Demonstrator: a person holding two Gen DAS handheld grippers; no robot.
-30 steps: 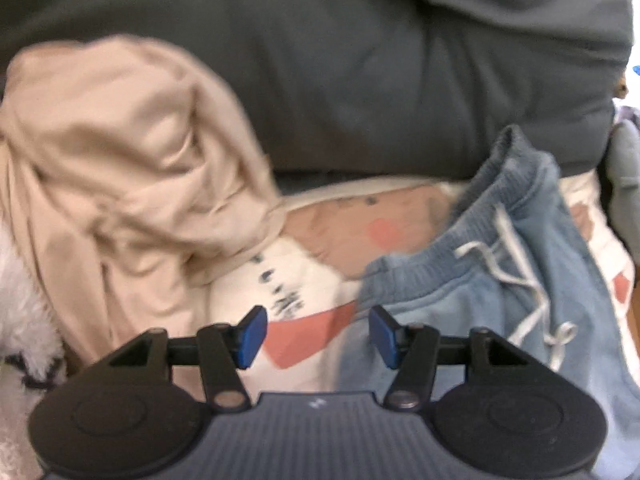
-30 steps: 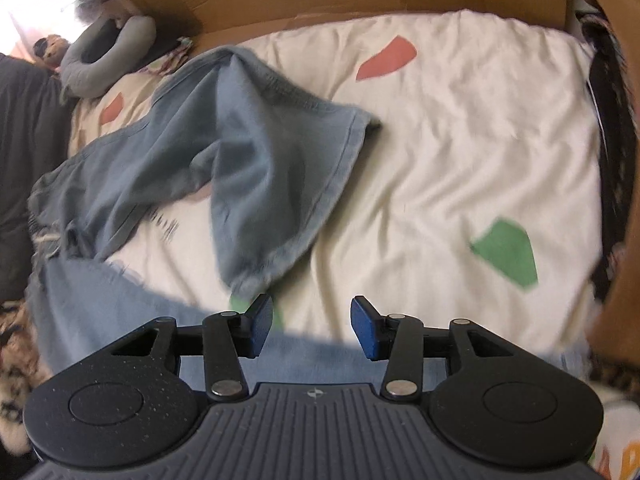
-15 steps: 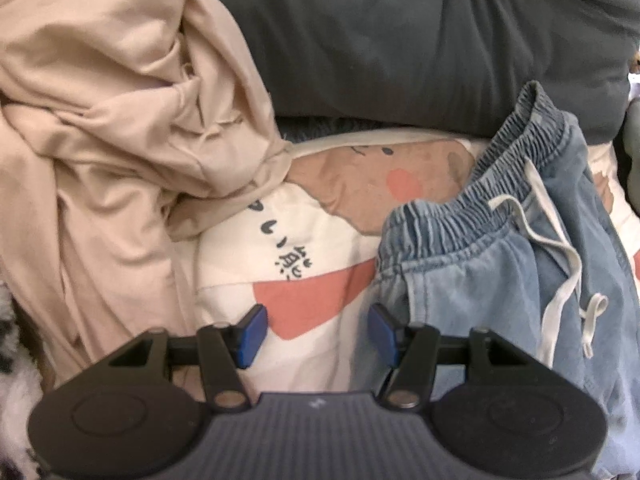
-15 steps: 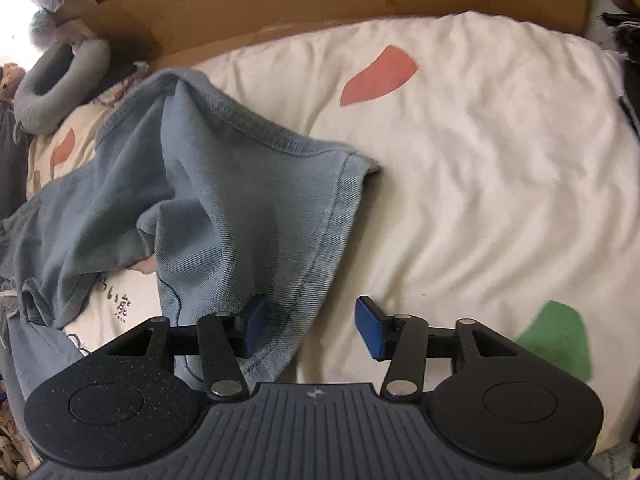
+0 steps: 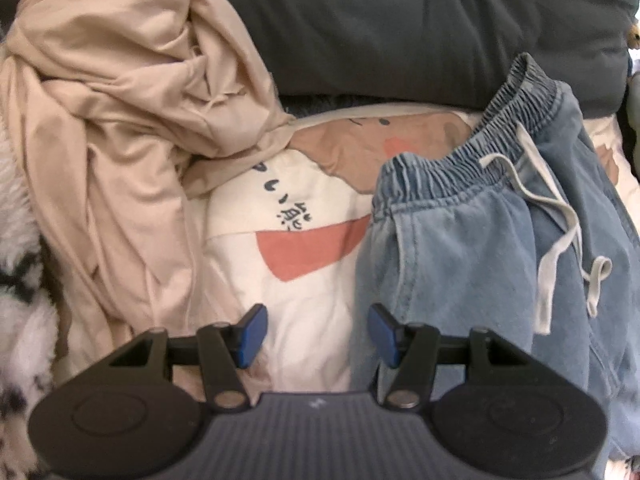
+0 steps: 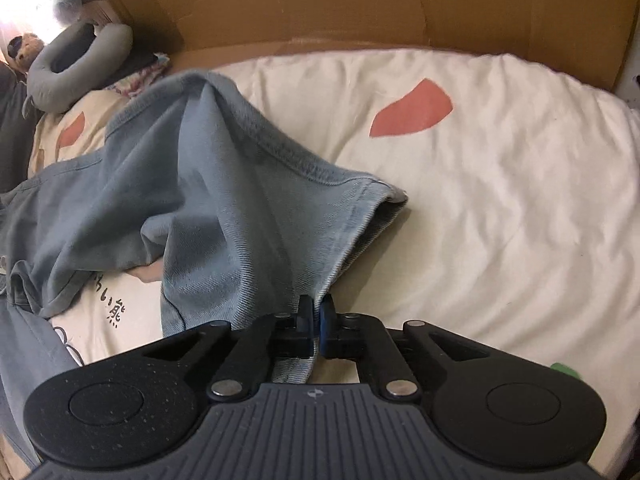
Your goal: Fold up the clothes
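1. Up close, the right gripper [image 6: 315, 322] has its blue-padded jaws pinched tight on the hem of a pair of denim shorts [image 6: 224, 208], the fabric pulled taut up to the grip.
2. Beyond that grip, the gathered leg runs away to the left across a cream bedsheet [image 6: 500, 200] printed with red shapes and small dark characters.
3. Farther back, a cardboard panel [image 6: 360, 0] stands along the bed's far edge, with a grey neck pillow [image 6: 76, 64] in the left corner.
4. Meanwhile, the left gripper [image 5: 318, 334] sits with jaws spread wide and nothing between them, its right pad just at the shorts' edge near the elastic waistband [image 5: 460, 160].
5. A white drawstring [image 5: 560, 232] trails loose down the shorts' front.
6. To the left lies a crumpled beige garment [image 5: 120, 120]; a dark grey quilt [image 5: 400, 20] fills the background.
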